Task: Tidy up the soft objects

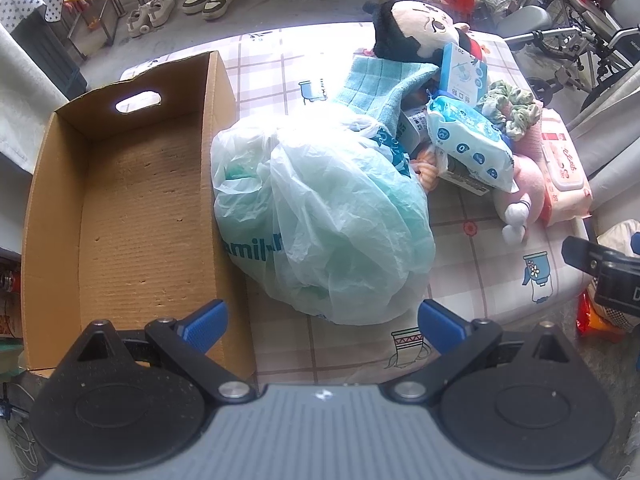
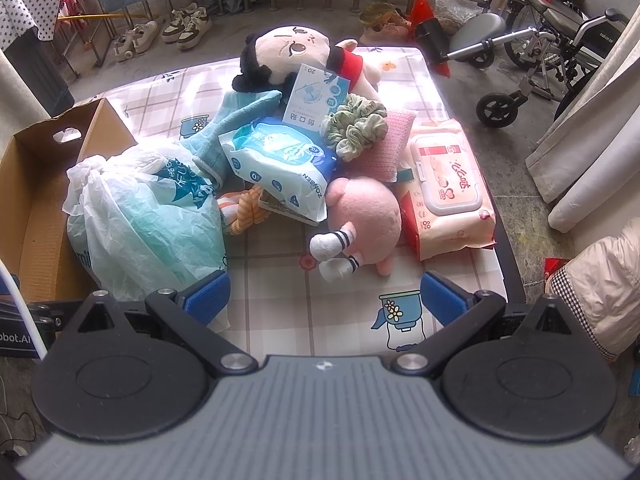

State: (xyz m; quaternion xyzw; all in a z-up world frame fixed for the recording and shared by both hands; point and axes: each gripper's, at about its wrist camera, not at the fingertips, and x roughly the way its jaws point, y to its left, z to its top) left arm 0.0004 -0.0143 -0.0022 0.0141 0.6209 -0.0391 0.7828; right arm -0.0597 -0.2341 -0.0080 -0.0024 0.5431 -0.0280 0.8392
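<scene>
— Progress so far?
— None: the brown cardboard box (image 1: 132,200) sits bare. My left gripper (image 1: 322,326) and right gripper (image 2: 324,298) both hang released, holding nothing.
— And the soft things?
— Heaped on the checked tablecloth (image 2: 280,280): crumpled pale green plastic bag (image 1: 320,216) against the box, pink plush toy (image 2: 368,212), black-haired doll (image 2: 288,52), probably more underneath.

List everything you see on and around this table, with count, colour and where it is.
cardboard box: one, brown, left side of table
plastic bag: one, pale green, beside the box
towel: one, teal, behind the bag
doll: one, black hair, red collar, far side
blue wipes pack: one, blue-white, centre pile
scrunchie: one, green, on the pile
pink plush: one, pink, near right
pink wipes pack: one, pink, right edge
sneakers: several, pale, on floor
left gripper: open, empty
right gripper: open, empty
</scene>
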